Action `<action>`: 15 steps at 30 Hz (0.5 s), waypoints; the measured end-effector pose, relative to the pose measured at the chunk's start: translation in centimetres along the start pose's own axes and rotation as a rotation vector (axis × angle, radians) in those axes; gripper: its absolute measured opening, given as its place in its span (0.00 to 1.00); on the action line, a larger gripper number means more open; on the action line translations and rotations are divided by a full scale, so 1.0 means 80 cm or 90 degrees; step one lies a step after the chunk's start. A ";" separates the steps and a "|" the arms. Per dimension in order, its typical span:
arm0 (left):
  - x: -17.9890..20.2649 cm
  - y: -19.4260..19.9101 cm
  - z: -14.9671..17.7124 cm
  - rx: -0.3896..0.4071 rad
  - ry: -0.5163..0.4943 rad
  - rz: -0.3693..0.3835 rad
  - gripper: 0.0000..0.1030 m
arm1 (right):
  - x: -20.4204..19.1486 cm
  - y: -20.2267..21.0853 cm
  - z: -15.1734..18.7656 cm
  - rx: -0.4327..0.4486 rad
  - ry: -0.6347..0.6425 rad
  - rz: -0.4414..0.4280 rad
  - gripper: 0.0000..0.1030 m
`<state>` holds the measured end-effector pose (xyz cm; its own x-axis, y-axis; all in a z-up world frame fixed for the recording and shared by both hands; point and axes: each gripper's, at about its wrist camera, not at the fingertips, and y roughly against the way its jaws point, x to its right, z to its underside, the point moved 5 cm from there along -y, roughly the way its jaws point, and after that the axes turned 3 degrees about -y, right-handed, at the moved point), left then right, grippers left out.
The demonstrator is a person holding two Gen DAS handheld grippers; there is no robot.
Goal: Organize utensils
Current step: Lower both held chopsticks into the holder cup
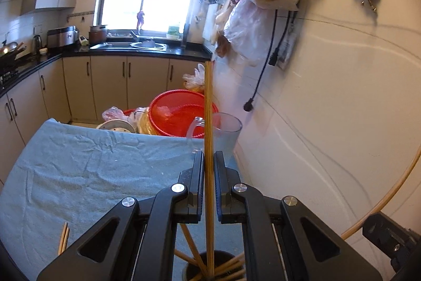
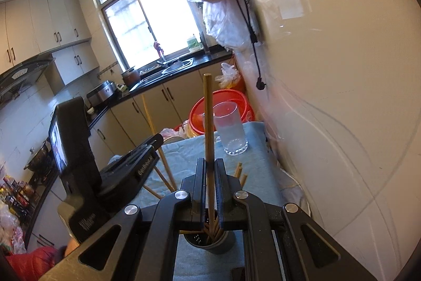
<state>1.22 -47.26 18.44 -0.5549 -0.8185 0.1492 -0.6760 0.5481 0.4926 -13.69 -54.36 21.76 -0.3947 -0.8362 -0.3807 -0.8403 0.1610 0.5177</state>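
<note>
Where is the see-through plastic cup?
The clear plastic cup stands upright at the far end of the blue cloth, near the white wall, just before the red plastic basin.

The left gripper (image 1: 209, 162) is black with silver round rivets, and the right gripper (image 2: 209, 169) has the same colours. Each one holds a light brown wooden chopstick (image 1: 208, 123) (image 2: 208, 117). The utensil holder (image 2: 208, 241) is dark grey, and the chopsticks in the holder (image 1: 223, 267) are pale brown. The cloth on the table (image 1: 79, 170) is plain light blue. The plastic cup (image 2: 231, 128) is clear. The basin (image 1: 179, 115) behind the table is bright red. The cabinets (image 1: 110, 83) are beige with dark handles, and the countertop (image 1: 126, 53) is black.
</note>
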 end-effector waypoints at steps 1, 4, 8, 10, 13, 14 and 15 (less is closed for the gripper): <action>-0.001 -0.002 0.005 0.001 0.001 -0.001 0.07 | 0.000 -0.006 0.001 -0.003 0.004 -0.002 0.07; -0.007 -0.010 0.016 -0.008 0.004 -0.004 0.07 | 0.000 -0.020 0.012 -0.017 0.011 -0.010 0.07; -0.013 -0.010 0.032 -0.024 0.002 -0.004 0.07 | 0.005 -0.033 0.019 -0.033 0.019 -0.008 0.07; -0.015 -0.006 0.035 -0.028 -0.004 -0.004 0.07 | 0.005 -0.037 0.021 -0.040 0.020 -0.010 0.07; -0.018 -0.003 0.037 -0.032 -0.010 -0.008 0.07 | 0.006 -0.039 0.025 -0.045 0.022 -0.010 0.07; -0.019 -0.004 0.037 -0.034 -0.010 -0.009 0.08 | 0.008 -0.039 0.027 -0.047 0.020 -0.010 0.07; -0.021 -0.004 0.038 -0.035 -0.010 -0.011 0.08 | 0.010 -0.038 0.029 -0.048 0.017 -0.009 0.07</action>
<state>0.90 -45.51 15.47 -0.5511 -0.8248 0.1263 -0.6581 0.5227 0.5420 -12.29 -54.33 18.10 -0.3716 -0.8524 -0.3679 -0.8148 0.1095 0.5693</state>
